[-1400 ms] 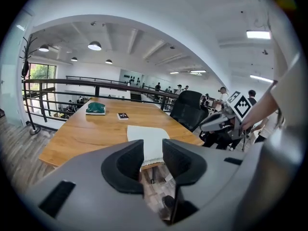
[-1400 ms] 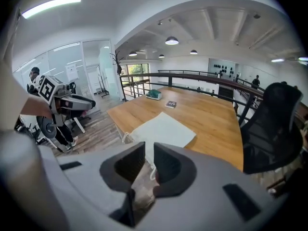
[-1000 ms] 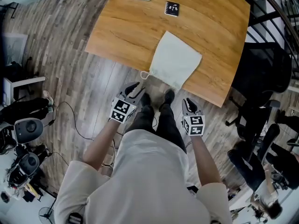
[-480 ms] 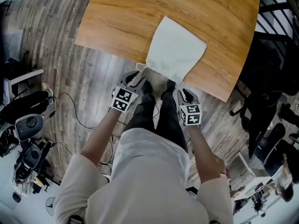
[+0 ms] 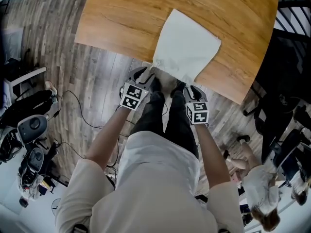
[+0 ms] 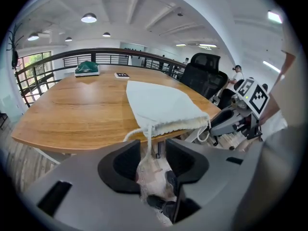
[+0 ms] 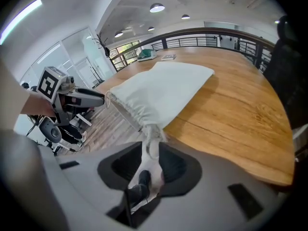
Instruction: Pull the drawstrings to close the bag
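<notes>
Your left claw [image 6: 153, 150] stands wide, its jaws just opened, the left drawstring [image 6: 147, 131] hanging loose between them. Your right claw [image 7: 151, 150] is parted too, the right drawstring [image 7: 151, 137] at its tips, unpinched. Since a second ago both claws have closed in on the mouth of the white bag [image 5: 187, 45], which overhangs the worktop [image 5: 121, 18] edge. Each cube [image 5: 133, 96] shows square black-and-white markers
</notes>
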The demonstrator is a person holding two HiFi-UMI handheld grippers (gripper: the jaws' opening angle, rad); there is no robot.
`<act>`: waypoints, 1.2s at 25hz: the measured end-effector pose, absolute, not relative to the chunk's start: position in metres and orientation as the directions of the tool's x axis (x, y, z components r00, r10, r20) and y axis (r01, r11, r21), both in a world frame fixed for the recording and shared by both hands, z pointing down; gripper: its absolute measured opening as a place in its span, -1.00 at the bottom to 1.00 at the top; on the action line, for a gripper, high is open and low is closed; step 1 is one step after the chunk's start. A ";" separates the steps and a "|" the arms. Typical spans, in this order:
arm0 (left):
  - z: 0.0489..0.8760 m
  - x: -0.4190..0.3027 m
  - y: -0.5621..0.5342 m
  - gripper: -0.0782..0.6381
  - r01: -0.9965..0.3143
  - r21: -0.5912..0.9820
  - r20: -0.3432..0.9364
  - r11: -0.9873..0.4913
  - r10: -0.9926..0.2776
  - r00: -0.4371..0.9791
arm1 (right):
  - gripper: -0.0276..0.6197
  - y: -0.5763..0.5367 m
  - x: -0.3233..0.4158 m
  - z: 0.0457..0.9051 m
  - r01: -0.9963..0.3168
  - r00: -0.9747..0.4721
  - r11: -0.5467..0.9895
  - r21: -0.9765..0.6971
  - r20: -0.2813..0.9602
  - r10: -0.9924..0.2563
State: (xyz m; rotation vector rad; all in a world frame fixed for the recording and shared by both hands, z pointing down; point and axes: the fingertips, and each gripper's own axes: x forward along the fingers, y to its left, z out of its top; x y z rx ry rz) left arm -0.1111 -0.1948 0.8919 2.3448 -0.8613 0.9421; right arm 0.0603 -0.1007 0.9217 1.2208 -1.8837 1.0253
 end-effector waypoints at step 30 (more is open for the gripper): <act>0.926 -0.120 -0.215 -0.80 -0.766 0.164 0.816 -0.621 -0.352 0.459 | -0.91 -0.119 0.055 0.934 -0.955 -0.289 0.194 -0.226 0.860 -0.421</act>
